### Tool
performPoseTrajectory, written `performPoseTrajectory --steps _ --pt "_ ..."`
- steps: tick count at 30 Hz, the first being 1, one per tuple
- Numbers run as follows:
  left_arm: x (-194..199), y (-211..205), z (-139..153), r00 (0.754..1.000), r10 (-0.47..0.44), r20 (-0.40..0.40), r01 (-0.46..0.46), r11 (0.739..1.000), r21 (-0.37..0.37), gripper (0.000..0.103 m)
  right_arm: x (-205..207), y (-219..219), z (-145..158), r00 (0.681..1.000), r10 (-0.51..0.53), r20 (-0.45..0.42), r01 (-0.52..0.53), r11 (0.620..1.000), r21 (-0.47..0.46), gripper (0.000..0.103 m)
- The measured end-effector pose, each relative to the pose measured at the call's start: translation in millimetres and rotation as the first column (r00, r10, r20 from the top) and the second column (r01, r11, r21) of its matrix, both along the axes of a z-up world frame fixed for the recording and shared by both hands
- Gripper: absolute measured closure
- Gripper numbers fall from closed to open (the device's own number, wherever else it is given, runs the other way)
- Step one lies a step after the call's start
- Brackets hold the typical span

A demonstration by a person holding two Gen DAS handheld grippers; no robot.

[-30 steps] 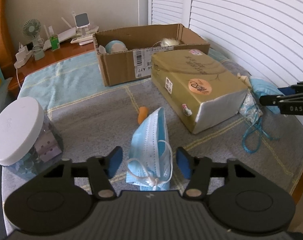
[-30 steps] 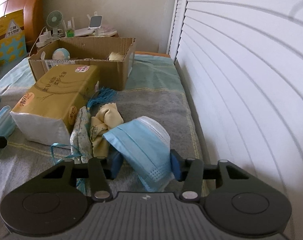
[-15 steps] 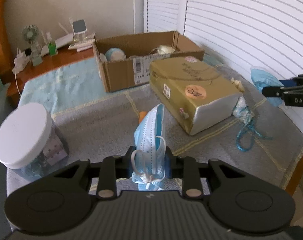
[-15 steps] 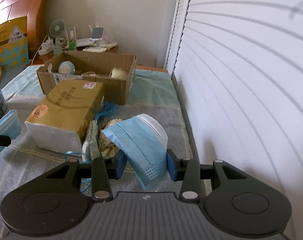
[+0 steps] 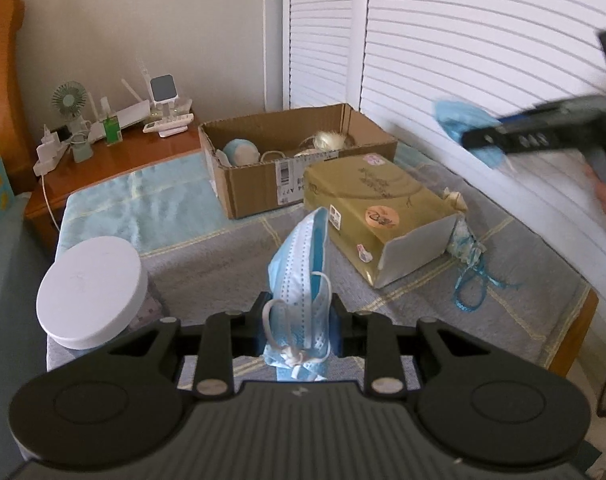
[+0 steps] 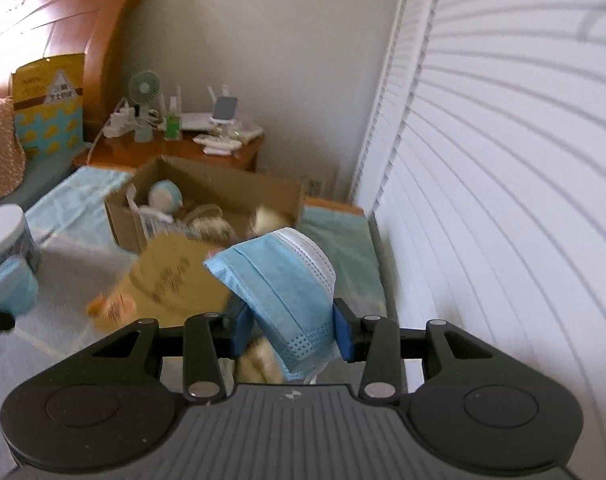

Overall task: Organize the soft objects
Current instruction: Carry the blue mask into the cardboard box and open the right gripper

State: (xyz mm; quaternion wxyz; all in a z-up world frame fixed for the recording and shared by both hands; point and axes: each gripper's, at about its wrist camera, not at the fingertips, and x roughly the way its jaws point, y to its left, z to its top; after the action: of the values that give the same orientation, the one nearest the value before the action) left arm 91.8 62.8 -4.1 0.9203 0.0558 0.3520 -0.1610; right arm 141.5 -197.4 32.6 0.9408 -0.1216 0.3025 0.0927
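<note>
Pinching a folded light-blue pleated face mask (image 5: 303,280) in the left gripper (image 5: 297,320), bottom centre. Same deal for the right gripper (image 6: 291,326), clamping another blue mask (image 6: 283,292). Open brown cardboard box (image 5: 263,192) mid-frame behind.

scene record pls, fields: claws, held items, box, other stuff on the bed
left claw: shut on a blue mask, mask lifted off the blanket
right claw: shut on a second mask, raised
box: open cardboard, far end of the blanket; holds a pale blue ball and a fluffy item
tissue pack: gold, in front of the box
jar: white lid, left side
cloth and ribbon: right of the tissue pack
blanket: grey with pale stripes
</note>
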Motion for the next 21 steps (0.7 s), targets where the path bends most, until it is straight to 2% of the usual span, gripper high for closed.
performPoseTrajectory --steps 10,21 --pt "4.5 14.1 -0.5 0.999 0.035 0.006 -0.035 0.999 -0.022 0.076 76.8 33.7 23.8 0.995 0.094 0.011 -0.094 0.996 -0.004 0.056" --pt "19.2 22.9 -4.8 0.996 0.087 -0.016 -0.088 0.996 -0.031 0.076 157.5 75.3 9.6 0.962 0.265 -0.072 -0.266 0.964 -0.007 0.056"
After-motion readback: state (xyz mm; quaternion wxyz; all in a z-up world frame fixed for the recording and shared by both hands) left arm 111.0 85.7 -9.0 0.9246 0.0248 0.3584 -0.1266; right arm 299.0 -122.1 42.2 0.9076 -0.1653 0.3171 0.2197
